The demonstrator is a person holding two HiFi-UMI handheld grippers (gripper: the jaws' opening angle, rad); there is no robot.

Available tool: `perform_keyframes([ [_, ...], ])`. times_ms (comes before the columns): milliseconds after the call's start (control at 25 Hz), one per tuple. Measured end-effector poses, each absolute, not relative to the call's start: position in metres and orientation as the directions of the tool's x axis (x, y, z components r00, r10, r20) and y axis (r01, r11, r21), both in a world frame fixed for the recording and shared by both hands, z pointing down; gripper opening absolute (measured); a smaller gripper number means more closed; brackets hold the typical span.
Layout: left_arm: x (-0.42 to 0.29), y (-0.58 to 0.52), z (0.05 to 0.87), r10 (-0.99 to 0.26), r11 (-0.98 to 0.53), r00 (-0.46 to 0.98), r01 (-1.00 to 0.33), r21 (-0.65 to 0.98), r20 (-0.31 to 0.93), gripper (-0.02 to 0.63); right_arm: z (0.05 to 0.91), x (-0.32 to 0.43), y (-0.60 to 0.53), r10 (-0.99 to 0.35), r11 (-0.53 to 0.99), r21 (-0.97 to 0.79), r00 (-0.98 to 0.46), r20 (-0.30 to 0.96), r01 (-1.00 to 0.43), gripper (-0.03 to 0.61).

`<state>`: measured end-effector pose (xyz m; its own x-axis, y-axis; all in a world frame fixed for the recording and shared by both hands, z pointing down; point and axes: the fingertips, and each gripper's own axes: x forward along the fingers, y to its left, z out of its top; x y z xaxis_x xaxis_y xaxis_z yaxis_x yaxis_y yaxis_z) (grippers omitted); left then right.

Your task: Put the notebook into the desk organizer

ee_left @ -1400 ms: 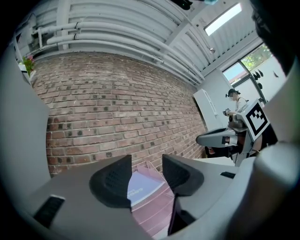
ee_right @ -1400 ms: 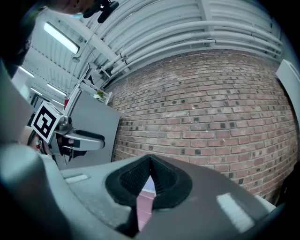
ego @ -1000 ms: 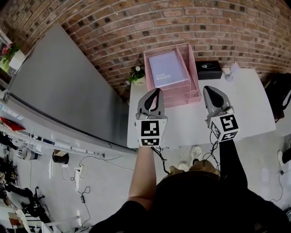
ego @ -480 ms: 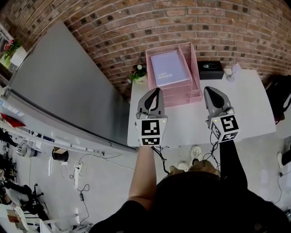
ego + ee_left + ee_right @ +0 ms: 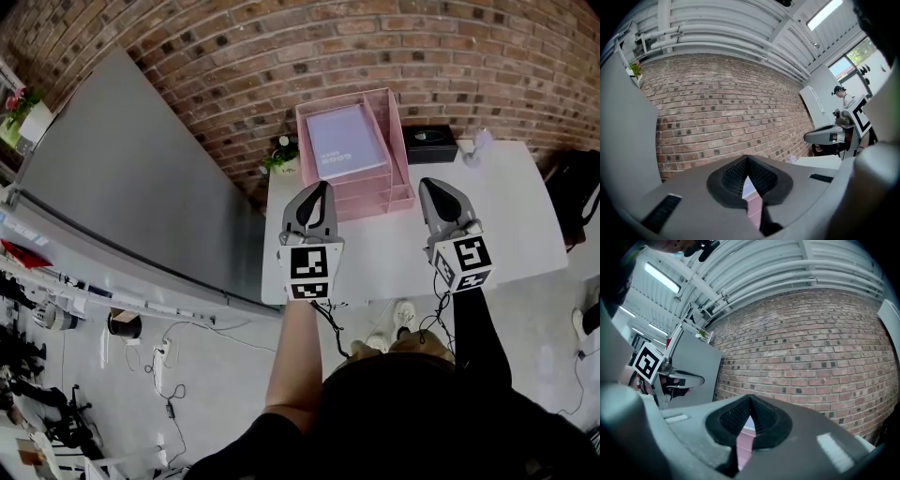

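Left claw [image 5: 324, 187] closed and empty, right claw [image 5: 430, 184] seemingly closed, side by side

The head view looks steeply down from above the desk organizer [image 5: 373, 201]; both gripper views sit nearer, facing the brick wall [image 5: 375, 47] behind it, which all share.

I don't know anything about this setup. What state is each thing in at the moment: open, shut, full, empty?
Left gripper: shut, holding nothing, held above the table's front edge.
Right gripper: shut, holding nothing, held above the table.
Notebook: closed, lying flat in the organizer's top tray.
Desk organizer: upright on the table by the brick wall, its top tray filled by the notebook.
Potted plant: upright, left of the organizer.
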<state>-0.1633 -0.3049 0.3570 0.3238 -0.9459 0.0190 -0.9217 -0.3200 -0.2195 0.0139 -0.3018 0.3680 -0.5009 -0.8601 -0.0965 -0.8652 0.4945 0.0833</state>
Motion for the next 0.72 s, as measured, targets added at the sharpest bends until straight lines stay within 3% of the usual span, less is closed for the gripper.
perform_keyframes([
  [720, -0.1612, -0.3060, 0.3593, -0.939, -0.341, 0.343, -0.917, -0.210, 0.026, 0.008, 0.3695, 0.0062, -0.2991, -0.859, 0.498, 0.105, -0.506, -0.081, -0.861, 0.000],
])
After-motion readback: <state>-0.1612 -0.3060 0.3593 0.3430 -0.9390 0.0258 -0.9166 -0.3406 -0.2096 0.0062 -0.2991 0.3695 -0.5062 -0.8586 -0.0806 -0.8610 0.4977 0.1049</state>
